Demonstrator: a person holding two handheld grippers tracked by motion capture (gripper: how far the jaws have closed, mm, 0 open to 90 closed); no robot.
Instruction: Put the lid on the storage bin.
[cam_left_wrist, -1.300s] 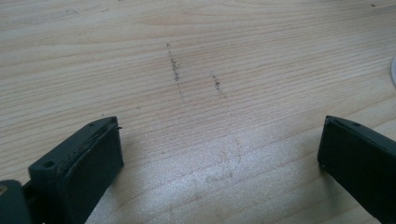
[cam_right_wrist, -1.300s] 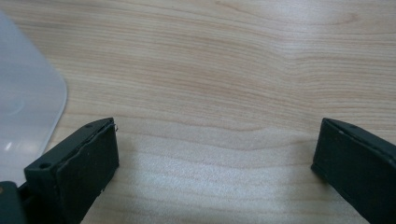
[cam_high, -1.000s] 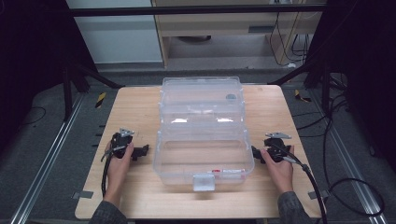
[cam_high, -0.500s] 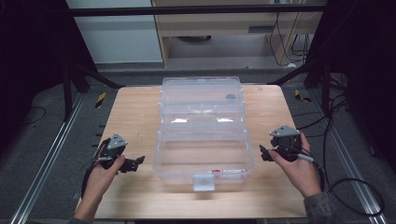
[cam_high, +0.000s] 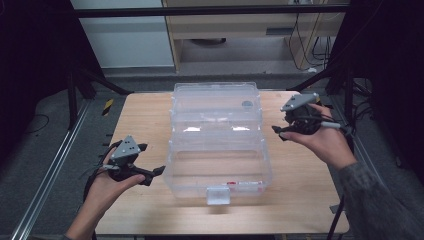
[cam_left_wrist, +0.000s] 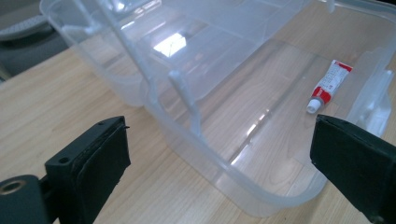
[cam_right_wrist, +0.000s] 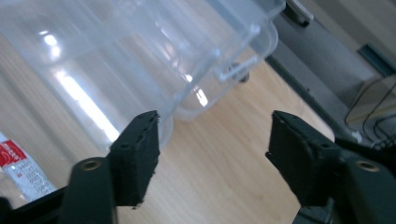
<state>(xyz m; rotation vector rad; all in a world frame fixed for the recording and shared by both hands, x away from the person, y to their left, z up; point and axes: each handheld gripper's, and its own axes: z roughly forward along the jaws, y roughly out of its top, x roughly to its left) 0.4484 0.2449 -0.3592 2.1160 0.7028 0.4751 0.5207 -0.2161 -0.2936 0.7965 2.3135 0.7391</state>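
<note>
Your left claw (cam_high: 156, 172), wide and empty, is nearer: tube (cam_left_wrist: 329, 85) lies at its 3 o'clock in the bin (cam_high: 218, 150). Right claw (cam_high: 278, 133) was just narrowing, empty.

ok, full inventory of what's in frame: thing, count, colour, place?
plastic box: 1, clear, centre of table, open, lid folded back on the far side
tube: 1, white and red, lying on the box floor near the front wall
table: 1, light wood, under the box
left gripper: 1, black with grey plate, left of the box, jaws open, nothing between them
right gripper: 1, black with grey plate, right of the lid, jaws apart after closing partway, nothing between them
</note>
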